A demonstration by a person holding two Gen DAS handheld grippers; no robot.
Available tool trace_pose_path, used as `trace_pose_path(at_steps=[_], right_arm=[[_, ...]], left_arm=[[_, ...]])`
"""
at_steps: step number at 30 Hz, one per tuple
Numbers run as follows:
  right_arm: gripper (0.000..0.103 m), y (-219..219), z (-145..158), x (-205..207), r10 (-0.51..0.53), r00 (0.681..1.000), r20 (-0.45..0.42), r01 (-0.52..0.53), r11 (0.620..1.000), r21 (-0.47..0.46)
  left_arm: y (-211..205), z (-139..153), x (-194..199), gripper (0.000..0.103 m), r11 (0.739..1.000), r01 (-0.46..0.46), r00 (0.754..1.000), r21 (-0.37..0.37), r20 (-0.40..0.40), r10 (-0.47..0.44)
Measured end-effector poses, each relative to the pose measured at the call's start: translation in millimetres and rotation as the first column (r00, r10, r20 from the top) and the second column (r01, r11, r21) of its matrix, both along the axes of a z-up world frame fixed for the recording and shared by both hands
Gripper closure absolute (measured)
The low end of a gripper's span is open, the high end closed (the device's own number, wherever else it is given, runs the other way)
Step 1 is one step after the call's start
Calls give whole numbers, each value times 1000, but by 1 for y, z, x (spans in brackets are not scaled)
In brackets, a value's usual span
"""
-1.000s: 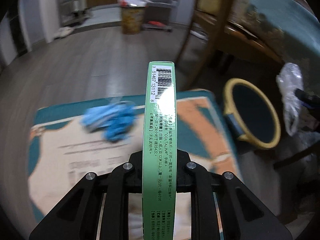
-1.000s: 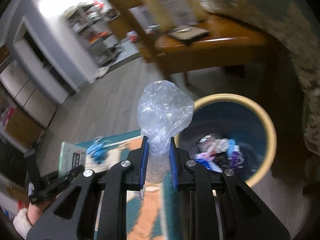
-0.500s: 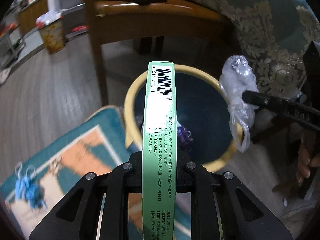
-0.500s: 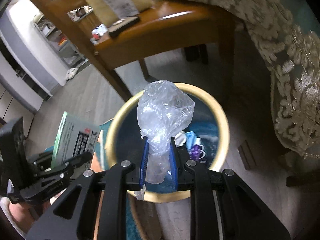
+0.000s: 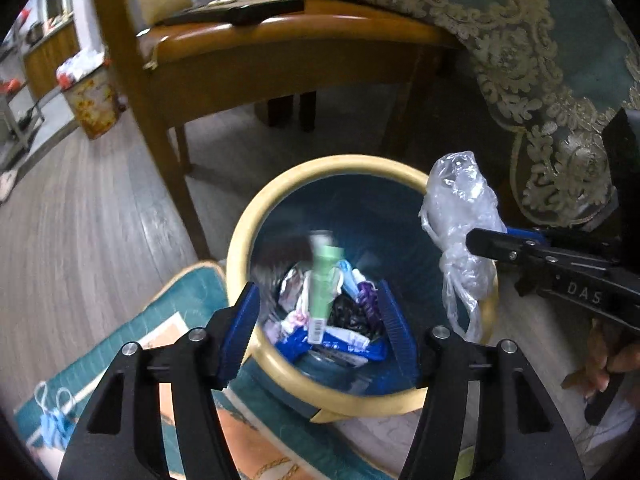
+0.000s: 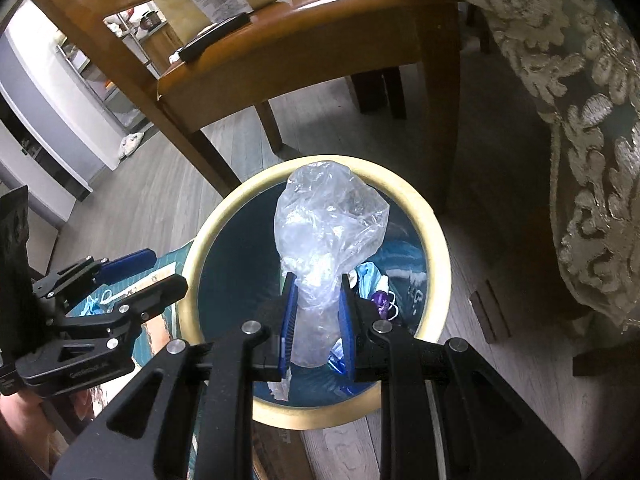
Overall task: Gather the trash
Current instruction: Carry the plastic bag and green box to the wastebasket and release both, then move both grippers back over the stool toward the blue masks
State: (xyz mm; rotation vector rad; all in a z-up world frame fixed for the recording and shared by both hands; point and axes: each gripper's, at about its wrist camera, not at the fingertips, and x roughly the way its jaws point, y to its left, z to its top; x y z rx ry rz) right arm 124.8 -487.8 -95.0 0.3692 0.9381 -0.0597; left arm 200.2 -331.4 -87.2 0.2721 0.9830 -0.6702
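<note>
Your left gripper has just opened and the green box dropped from it into the bin below. Your right gripper clamps the plastic bag above the bin.

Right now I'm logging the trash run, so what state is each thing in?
Left gripper: open, jaws just opened, nothing between them.
Green box: released, blurred, in the bin.
Right gripper: shut on the plastic bag.
Plastic bag: crumpled, held above the bin.
Bin: upright, lidless, partly filled.
Blue mask: lying on the rug.
</note>
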Motion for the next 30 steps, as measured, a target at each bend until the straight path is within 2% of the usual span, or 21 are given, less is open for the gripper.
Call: trace_pose_path(at_steps=[5,7,11,13,18,22,26,30], right_arm=[[70,8,0,0,-1,1000,-23,0,1000,-30],[48,10,4,-2,-10,1000,-20,10,1000,-23],[42,19,21,-7,-12,1000,-1,12,999,-37],[27,25,31,-11,-12,1000,16,13,999,-49],[14,52,54,-19,24,998,55,-20,997,-80],[8,85,59,-22,68,997,43,-64,994,-91],[6,123,61,-24,120,992,39,-117,991,-69],[6,156,58,-30,144,989,35,-143,989,-46]], left_arm=[[28,8,-4,40,999,-32,999,-6,8,32],[40,12,-4,38,999,-52,999,-10,12,53],[71,25,-12,37,995,-94,995,-21,17,95],[85,35,-21,36,994,-104,994,-22,28,105],[138,64,-50,24,989,-146,986,-37,71,149],[190,83,-77,10,972,-231,967,-37,101,233],[239,89,-102,8,953,-301,944,-23,134,301],[292,85,-123,7,918,-395,904,-12,170,392]])
